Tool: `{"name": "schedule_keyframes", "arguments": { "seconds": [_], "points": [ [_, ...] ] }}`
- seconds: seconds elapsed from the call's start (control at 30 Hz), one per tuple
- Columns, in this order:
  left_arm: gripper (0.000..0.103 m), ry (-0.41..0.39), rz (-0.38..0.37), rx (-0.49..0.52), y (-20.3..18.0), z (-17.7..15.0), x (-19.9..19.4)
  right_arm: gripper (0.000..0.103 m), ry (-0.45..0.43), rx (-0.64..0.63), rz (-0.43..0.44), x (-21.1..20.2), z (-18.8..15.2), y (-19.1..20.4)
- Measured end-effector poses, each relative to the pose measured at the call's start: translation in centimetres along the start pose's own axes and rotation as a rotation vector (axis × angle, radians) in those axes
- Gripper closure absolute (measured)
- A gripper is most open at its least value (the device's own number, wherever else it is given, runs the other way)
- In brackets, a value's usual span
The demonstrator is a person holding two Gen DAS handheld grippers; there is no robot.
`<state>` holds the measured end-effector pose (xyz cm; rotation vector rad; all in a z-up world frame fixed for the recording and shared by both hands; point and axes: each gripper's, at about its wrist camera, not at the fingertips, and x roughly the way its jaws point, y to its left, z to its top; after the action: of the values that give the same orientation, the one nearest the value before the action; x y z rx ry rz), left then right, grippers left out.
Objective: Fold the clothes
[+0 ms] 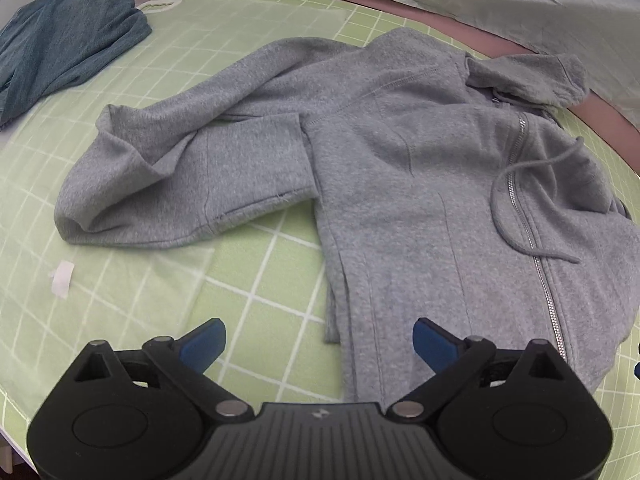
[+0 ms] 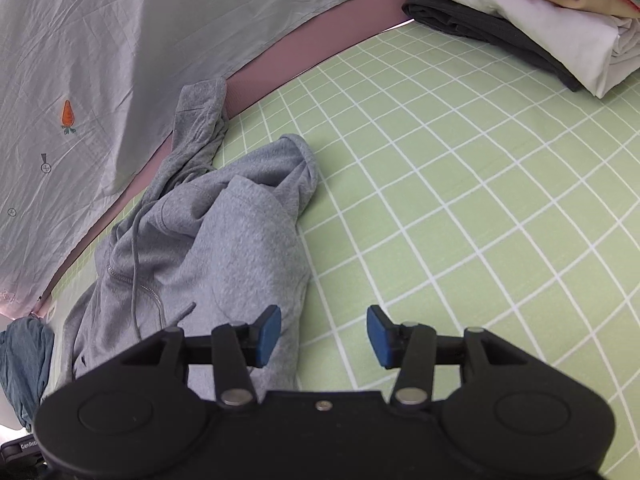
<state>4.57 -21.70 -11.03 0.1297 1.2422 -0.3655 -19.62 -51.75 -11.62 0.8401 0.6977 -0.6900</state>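
A grey zip-up hoodie lies spread on the green checked sheet, zipper up, one sleeve folded across to the left. My left gripper hovers open over its near hem, blue pads apart, holding nothing. In the right wrist view the same hoodie lies bunched at the left, its hood pointing away. My right gripper is open at the hoodie's right edge, left pad over the fabric, right pad over bare sheet.
A crumpled teal garment lies at the far left, also seen low left as teal cloth. A stack of folded clothes sits at the far right. A grey printed sheet hangs behind the bed edge.
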Motion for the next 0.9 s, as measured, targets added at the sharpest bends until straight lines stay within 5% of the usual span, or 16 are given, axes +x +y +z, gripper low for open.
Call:
{"name": "schedule_keyframes", "arguments": {
  "seconds": [0.23,0.47,0.9],
  "points": [
    [0.023,0.040,-0.057,0.025,-2.2,-4.6,-0.2,0.054,0.028,-0.022,-0.004,-1.4,-1.7,-1.8],
    [0.082,0.004,-0.089,0.047,-2.7,-6.2,-0.6,0.053,0.022,-0.006,-0.004,-2.7,-2.9,-3.3],
    [0.086,-0.134,-0.100,-0.079,4.5,0.1,-4.9,0.054,-0.023,0.065,-0.008,-1.2,-4.4,-1.0]
  ]
}}
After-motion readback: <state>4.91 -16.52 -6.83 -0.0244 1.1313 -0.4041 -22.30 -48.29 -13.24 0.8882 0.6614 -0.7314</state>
